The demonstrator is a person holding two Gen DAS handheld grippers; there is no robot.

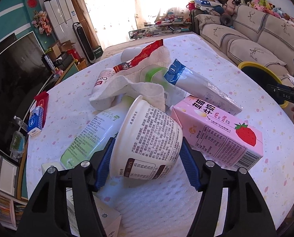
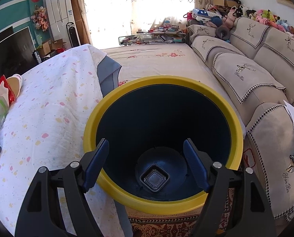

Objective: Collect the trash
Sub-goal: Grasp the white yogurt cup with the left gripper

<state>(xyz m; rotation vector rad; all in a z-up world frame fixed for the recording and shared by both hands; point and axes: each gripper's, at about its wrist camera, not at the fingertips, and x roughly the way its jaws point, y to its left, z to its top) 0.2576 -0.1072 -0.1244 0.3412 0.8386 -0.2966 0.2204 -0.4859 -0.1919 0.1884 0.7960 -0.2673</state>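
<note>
White paper cup (image 1: 147, 138) lies pinched between my left fingers (image 1: 105, 164); squeeze harder and it could buckle and slip. My right fingers (image 2: 96, 164) hang spread above the bin (image 2: 235, 138)

Pink milk carton (image 1: 218, 132) crowds the cup (image 1: 147, 138); bin (image 2: 162, 203) mouth unobstructed.

A lived-in home sitting room

A beige sofa (image 2: 251, 73) lined with plush toys (image 2: 265, 17), a dark television (image 1: 12, 73) and sunlit curtains (image 2: 158, 6) marked it as domestic.
</note>
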